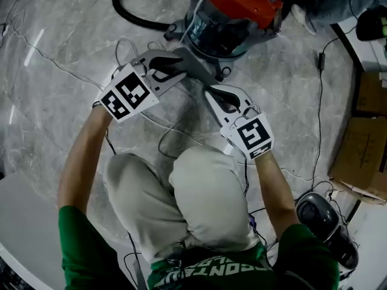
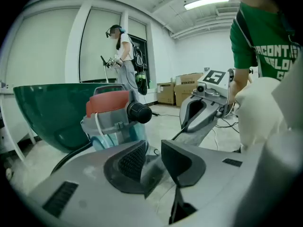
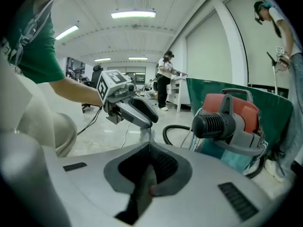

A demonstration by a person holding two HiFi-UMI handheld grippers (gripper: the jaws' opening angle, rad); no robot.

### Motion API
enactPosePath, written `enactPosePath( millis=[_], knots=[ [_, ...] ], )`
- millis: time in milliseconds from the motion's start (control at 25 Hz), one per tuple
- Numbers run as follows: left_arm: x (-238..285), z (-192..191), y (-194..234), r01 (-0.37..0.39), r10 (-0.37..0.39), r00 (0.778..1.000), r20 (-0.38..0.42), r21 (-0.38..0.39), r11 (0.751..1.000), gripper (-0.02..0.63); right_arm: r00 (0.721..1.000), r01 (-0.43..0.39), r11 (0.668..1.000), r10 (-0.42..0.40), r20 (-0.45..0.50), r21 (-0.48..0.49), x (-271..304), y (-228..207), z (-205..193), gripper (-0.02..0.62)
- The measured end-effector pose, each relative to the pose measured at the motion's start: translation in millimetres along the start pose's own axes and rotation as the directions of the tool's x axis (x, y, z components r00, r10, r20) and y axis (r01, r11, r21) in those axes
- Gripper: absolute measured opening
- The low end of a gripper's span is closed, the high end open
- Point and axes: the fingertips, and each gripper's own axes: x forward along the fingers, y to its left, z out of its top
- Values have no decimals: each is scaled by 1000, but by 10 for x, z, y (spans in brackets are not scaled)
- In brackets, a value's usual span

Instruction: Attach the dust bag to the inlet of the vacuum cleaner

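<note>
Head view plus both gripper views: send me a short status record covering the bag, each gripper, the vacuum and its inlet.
dust bag: grey, flat, held between the two grippers above the floor
left gripper: jaws closed on one end of the bag
right gripper: jaws shut on the other end
vacuum cleaner: red lid, clear canister, on the floor ahead of the person
inlet: black round port, facing the grippers, bare
hose: black, curling off to the left
status: bag not yet on the inlet
</note>
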Motion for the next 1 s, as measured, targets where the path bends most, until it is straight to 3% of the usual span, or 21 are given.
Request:
enactPosePath(
  millis=[440,760,1000],
  knots=[
    [-47,231,-96,117,-120,993,-21,-106,987,89,996,-63,998,62,58,18,-192,-121,290,15],
    [92,453,-13,139,-142,990,-22,-105,985,54,987,-138,990,139,76,-8,-280,-329,417,15],
    [179,498,33,132,-135,990,-38,-74,989,41,987,-125,991,121,101,37,-300,-493,420,15]
  ],
)
